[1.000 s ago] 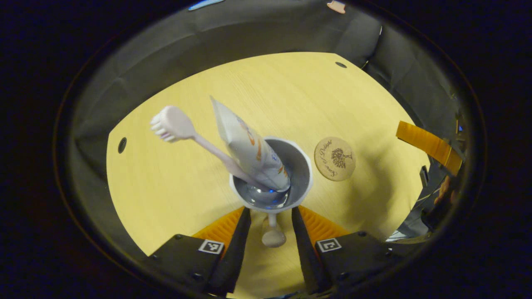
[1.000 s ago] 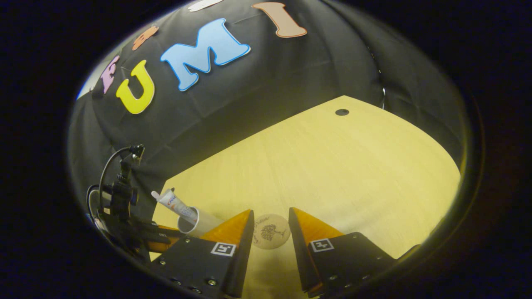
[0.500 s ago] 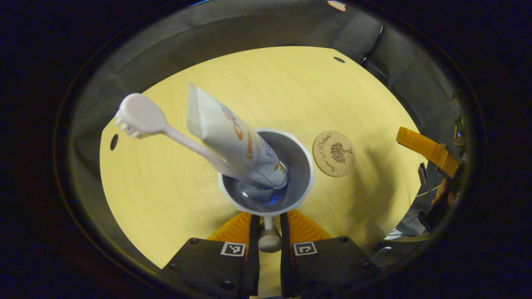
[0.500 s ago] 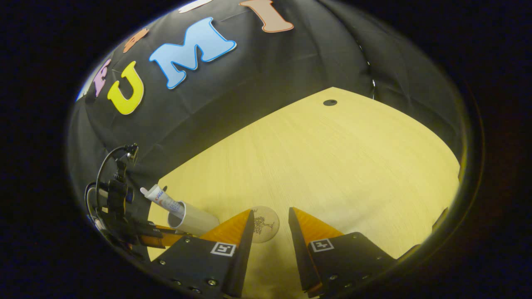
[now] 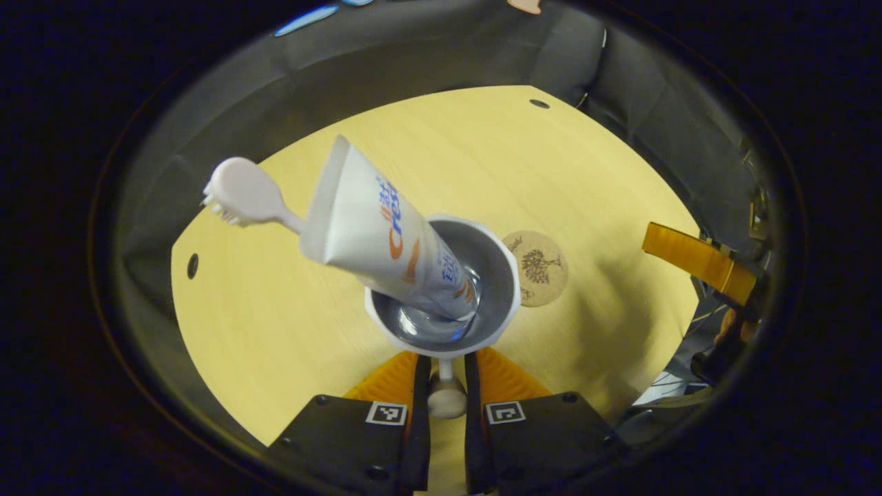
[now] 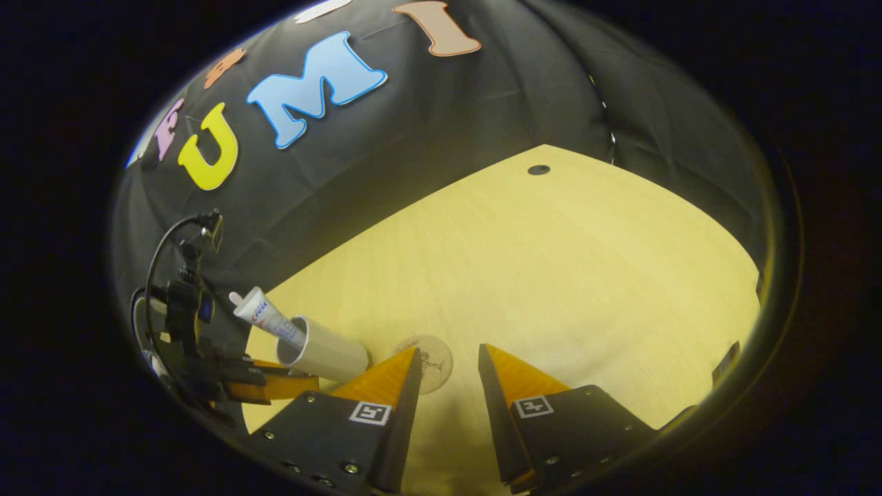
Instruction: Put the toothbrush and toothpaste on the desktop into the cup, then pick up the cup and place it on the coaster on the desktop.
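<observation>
In the left gripper view a white cup (image 5: 499,275) holds a white toothpaste tube (image 5: 375,234) and a pale toothbrush (image 5: 241,196), both leaning out to the left. My left gripper (image 5: 446,386) is shut on the cup's handle (image 5: 446,399). A round cork coaster (image 5: 537,267) lies on the desktop just right of the cup, partly behind its rim. In the right gripper view my right gripper (image 6: 448,375) stands open above the desktop with the coaster (image 6: 431,358) just beyond its fingers. The cup (image 6: 324,353) with the tube (image 6: 265,317) appears at lower left, held off the table by the other gripper.
The light wooden desktop (image 6: 551,275) has a dark hole (image 6: 538,169) near its far corner and another hole (image 5: 192,265) at the left edge. Black cloth walls surround it. The other gripper's finger (image 5: 696,262) and a hand show at the right of the left gripper view.
The left gripper closed on the cup's handle and lifted the cup, now nearer the coaster. The toothpaste and toothbrush shifted inside. The right gripper drew back slightly.
</observation>
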Action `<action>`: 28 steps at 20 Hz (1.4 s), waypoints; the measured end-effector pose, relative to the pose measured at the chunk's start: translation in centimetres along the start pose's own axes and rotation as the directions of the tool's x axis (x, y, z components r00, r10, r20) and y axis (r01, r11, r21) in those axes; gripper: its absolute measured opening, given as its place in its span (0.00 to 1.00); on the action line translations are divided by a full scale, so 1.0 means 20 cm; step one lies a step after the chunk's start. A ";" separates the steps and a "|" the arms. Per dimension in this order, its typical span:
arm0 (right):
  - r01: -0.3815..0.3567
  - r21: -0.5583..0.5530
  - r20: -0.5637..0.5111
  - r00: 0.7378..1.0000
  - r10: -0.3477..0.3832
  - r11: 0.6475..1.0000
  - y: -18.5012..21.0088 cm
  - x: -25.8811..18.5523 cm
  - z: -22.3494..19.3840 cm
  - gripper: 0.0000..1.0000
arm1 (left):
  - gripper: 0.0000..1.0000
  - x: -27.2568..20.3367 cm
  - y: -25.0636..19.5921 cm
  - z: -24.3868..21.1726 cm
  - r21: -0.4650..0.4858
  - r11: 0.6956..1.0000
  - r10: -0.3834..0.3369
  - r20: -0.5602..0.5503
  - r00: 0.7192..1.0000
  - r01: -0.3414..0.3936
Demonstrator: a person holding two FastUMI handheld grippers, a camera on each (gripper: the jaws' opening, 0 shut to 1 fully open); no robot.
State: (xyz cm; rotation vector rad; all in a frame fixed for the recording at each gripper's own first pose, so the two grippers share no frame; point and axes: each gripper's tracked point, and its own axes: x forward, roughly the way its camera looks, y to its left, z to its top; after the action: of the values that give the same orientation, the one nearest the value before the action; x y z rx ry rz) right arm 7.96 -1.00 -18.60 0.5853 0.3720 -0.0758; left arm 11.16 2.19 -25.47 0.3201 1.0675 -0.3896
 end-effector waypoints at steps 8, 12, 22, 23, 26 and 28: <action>0.044 0.037 0.015 0.999 -0.044 0.998 -0.24 -0.10 0.05 0.51 | 0.27 -0.05 0.02 0.12 0.063 0.997 -0.051 -0.024 0.998 0.052; 0.074 0.064 0.018 0.997 -0.075 0.995 -0.39 -0.14 0.06 0.51 | 0.27 -0.11 0.11 0.15 0.090 0.995 -0.046 -0.037 0.998 0.050; 0.048 0.046 0.008 0.999 -0.049 0.998 -0.42 -0.16 0.12 0.50 | 0.44 -0.50 0.71 0.39 0.081 0.997 0.017 -0.020 1.000 -0.016; 0.037 0.028 0.009 0.999 -0.037 0.999 -0.39 -0.17 0.15 0.50 | 0.49 -0.55 0.75 0.38 0.065 0.997 0.031 -0.003 1.000 -0.031; -0.014 -0.057 0.031 0.999 0.016 0.998 -0.27 -0.24 0.27 0.51 | 0.43 -0.68 0.80 0.29 -0.016 0.997 0.073 0.083 0.994 -0.072; -0.057 -0.126 0.053 0.997 0.064 0.990 -0.18 -0.34 0.35 0.51 | 0.46 -0.85 0.98 0.28 -0.083 0.989 0.132 0.179 0.975 -0.118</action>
State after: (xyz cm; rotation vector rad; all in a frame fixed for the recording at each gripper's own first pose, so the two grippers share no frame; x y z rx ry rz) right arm 3.29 -8.09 -12.62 0.4701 0.3015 -0.0107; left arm 17.21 19.87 -6.44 0.2796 0.8734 -0.2615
